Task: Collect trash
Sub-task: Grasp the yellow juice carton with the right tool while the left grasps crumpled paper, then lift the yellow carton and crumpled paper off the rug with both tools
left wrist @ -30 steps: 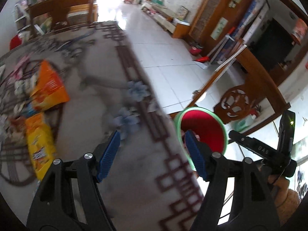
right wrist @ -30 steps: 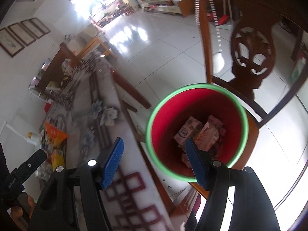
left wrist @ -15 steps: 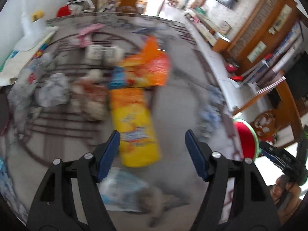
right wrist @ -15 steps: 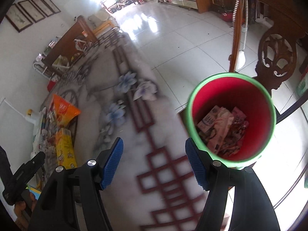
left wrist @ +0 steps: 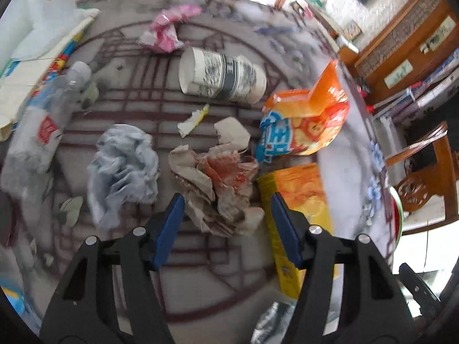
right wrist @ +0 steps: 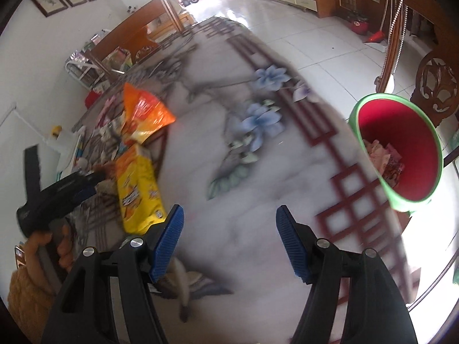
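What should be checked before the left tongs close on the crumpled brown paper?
1. Crumpled brown paper sits between the left tongs, which are closing: ok.
2. Pads pressing on the paper: not ok, not yet.
3. Yellow snack box clear of the tongs: cannot tell, it lies right behind one finger.
4. Right tongs open with nothing between them: ok.
5. Red bin has room left: ok, trash only at the bottom.
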Demonstrator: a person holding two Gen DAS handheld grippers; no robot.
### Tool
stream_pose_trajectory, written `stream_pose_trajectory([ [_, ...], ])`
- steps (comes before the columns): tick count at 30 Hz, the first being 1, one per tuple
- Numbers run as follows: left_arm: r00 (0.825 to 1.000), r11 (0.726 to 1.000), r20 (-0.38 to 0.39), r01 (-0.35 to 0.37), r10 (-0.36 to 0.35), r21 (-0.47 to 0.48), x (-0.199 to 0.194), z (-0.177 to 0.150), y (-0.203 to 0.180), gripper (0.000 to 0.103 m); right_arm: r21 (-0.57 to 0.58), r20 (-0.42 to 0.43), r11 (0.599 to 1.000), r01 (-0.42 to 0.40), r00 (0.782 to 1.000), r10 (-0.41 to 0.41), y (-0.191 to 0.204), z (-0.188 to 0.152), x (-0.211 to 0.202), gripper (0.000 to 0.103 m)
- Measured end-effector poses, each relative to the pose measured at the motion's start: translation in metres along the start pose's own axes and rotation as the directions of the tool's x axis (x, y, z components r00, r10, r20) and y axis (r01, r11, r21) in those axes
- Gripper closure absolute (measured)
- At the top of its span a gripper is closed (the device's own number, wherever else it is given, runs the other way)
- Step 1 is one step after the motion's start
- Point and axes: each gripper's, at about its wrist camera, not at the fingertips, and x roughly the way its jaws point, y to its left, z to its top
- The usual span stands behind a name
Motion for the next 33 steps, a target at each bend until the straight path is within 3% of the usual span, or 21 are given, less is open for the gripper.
stream_pose_trajectory([
  [1, 1.0, 1.0, -0.014, 0.003, -0.003, 0.007, 0.006, 0.001, 0.001, 0.052, 0.0, -0.002, 1.0, 0.001, 1.0, -0.001, 0.004, -0.002, 0.001, 0.039],
  [4, 1.0, 1.0, -0.013, 0.028, -0.028, 0.011, 0.007, 0.001, 0.007, 0.064, -0.002, -0.007, 1.0, 0.011, 1.0, -0.011, 0.016, -0.008, 0.004, 0.039],
  [6, 0.998, 0.998, 0.001, 0.057, -0.057, 0.013, -0.003, 0.0, 0.011, 0.081, -0.006, -0.007, 1.0, 0.019, 1.0, -0.019, 0.023, -0.009, 0.007, 0.039],
  [7, 0.998, 0.998, 0.01, 0.061, -0.062, 0.014, -0.008, -0.001, 0.013, 0.1, -0.008, -0.009, 1.0, 0.023, 1.0, -0.023, 0.026, -0.009, 0.008, 0.039],
  [8, 0.997, 0.998, 0.02, 0.068, -0.068, 0.019, -0.016, -0.004, 0.015, 0.101, -0.012, -0.012, 1.0, 0.024, 1.0, -0.024, 0.029, -0.008, 0.01, 0.039],
  [13, 0.995, 0.996, 0.066, 0.072, -0.075, 0.045, -0.05, -0.029, 0.027, 0.101, -0.1, -0.037, 0.995, 0.027, 0.999, -0.031, 0.058, 0.0, 0.029, 0.039],
  [23, 0.999, 0.999, 0.041, 0.012, -0.014, 0.042, -0.062, -0.062, 0.053, 0.098, -0.326, -0.097, 0.945, 0.033, 0.993, -0.068, 0.127, 0.017, 0.095, 0.038],
  [26, 0.999, 1.0, 0.049, 0.009, -0.01, 0.028, -0.066, -0.065, 0.061, 0.089, -0.35, -0.119, 0.936, 0.029, 0.99, -0.075, 0.139, 0.018, 0.11, 0.037],
  [28, 0.998, 0.999, 0.065, 0.009, -0.011, 0.035, -0.069, -0.064, 0.062, 0.076, -0.356, -0.119, 0.934, 0.019, 0.991, -0.066, 0.142, 0.018, 0.115, 0.036],
  [30, 0.997, 0.999, 0.075, 0.004, -0.008, 0.049, -0.071, -0.064, 0.062, 0.069, -0.373, -0.115, 0.928, 0.008, 0.992, -0.054, 0.147, 0.017, 0.116, 0.041],
  [31, 0.997, 0.998, 0.078, 0.004, -0.008, 0.056, -0.072, -0.065, 0.061, 0.066, -0.384, -0.115, 0.923, -0.001, 0.992, -0.047, 0.149, 0.017, 0.115, 0.053],
  [32, 0.997, 0.998, 0.08, 0.01, -0.015, 0.063, -0.072, -0.064, 0.061, 0.063, -0.399, -0.116, 0.917, -0.006, 0.992, -0.043, 0.153, 0.016, 0.113, 0.057],
  [33, 0.997, 0.997, 0.081, 0.012, -0.018, 0.07, -0.072, -0.064, 0.06, 0.054, -0.415, -0.11, 0.91, 0.006, 0.992, -0.057, 0.156, 0.016, 0.112, 0.058],
])
